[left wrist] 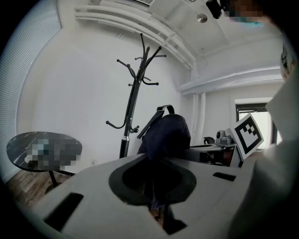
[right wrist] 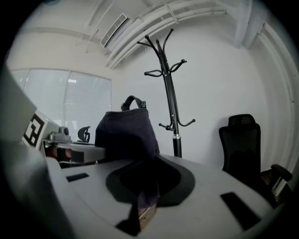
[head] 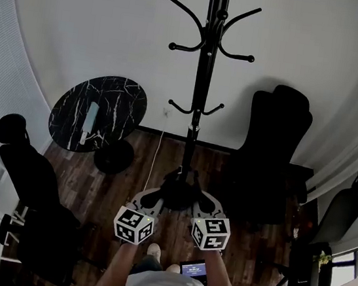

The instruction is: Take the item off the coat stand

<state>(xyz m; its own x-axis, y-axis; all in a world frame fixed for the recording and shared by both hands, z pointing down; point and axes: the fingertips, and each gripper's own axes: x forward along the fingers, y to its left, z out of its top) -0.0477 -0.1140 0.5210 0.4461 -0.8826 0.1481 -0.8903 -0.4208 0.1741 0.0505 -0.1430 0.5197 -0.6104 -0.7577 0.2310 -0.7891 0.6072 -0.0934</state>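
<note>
Left jaws: the left gripper (left wrist: 156,205) has its jaws nearly together, and we see a thin fold of dark fabric pinched between them.
Right jaws: the right gripper (right wrist: 145,205) is narrow in the same way, clamped on another fold of the same fabric.
Where the bag is: the bag (head: 179,190) hangs between our two grippers at 6 o'clock in the head view. It is in front of the coat stand (head: 201,76), whose hooks all look bare.
Bag's look: dark, soft and rounded, with a top handle and a strap sticking up. It slumps, so we judge it limp and light.
Risk, slipping: each grip holds only a little cloth. If our hands drift apart or jerk, we think a fold could slide out and the bag would swing from one side.
Risk, snagging: the loose strap could catch a low hook at 12 o'clock and tug the stand.
Risk, bumping: the chair (head: 273,152) at 2 o'clock and the round worktop (head: 97,113) at 10 o'clock narrow our path.
</note>
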